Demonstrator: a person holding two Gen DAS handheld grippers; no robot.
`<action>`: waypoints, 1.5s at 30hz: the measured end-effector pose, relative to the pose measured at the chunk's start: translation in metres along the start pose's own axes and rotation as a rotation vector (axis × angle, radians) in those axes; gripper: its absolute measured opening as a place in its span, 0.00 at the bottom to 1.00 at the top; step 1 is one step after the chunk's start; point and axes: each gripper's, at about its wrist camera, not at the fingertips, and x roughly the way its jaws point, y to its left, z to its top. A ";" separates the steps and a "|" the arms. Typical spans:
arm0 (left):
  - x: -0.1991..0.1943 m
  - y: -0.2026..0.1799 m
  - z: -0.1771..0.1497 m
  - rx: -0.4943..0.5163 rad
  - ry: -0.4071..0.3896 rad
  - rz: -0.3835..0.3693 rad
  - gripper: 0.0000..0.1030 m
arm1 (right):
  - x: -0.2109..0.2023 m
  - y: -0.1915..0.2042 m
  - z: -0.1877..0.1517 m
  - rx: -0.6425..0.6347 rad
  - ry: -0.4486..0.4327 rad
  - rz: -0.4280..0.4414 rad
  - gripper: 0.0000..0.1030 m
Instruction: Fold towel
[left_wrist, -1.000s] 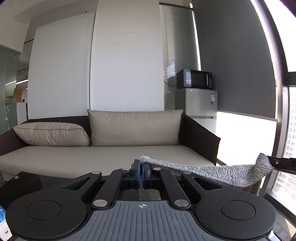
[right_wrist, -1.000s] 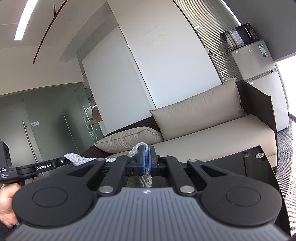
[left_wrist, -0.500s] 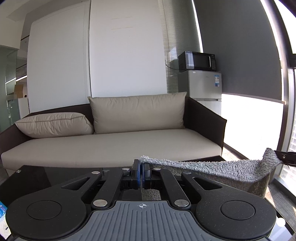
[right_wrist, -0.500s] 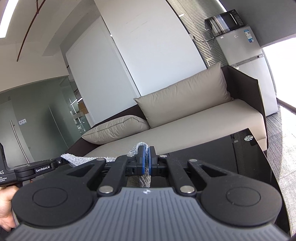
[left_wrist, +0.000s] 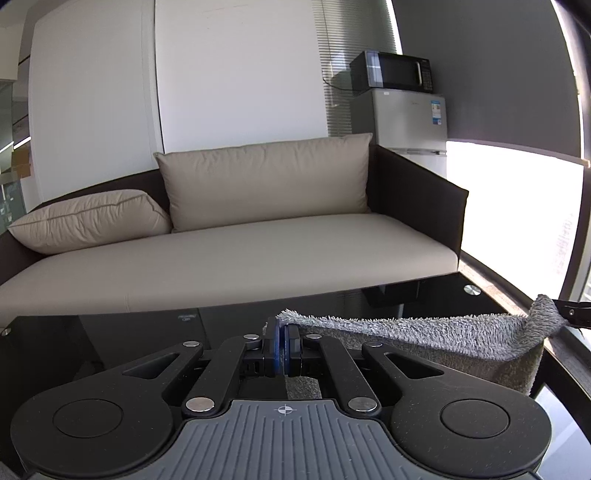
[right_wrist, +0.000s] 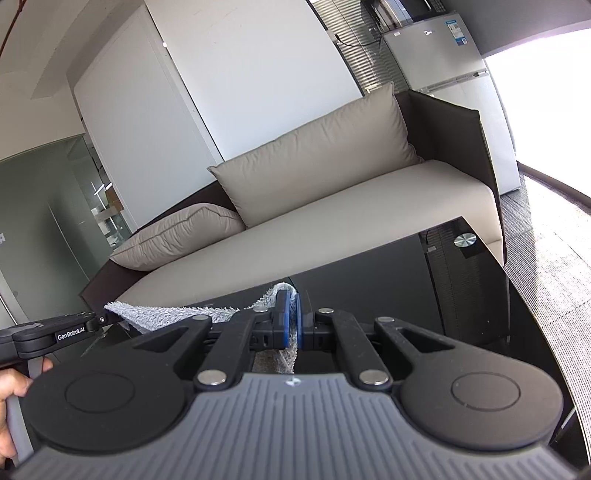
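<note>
Your left gripper (left_wrist: 282, 345) and right gripper (right_wrist: 293, 325) still pinch towel (left_wrist: 424, 332) corners; both dropped nearer black table (left_wrist: 147, 332).

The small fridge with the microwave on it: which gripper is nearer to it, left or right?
Right. The fridge stands beyond the sofa's right end; the right gripper holds the towel on that side, the left gripper farther left.

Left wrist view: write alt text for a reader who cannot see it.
The left gripper, jaws shut, pinches one corner of a grey towel above a black glass table; the right gripper holds the far corner at the frame's right edge. Behind stand a beige sofa, a fridge and a microwave.
</note>
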 end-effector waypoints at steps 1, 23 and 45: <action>0.005 0.000 -0.003 -0.002 0.005 0.001 0.02 | 0.008 -0.004 -0.001 0.003 0.009 -0.009 0.03; 0.115 0.017 -0.026 0.000 0.138 0.007 0.10 | 0.114 -0.052 -0.004 0.071 0.127 -0.196 0.04; 0.113 0.030 -0.033 0.079 0.212 0.122 0.49 | 0.130 -0.021 -0.023 -0.108 0.334 -0.083 0.34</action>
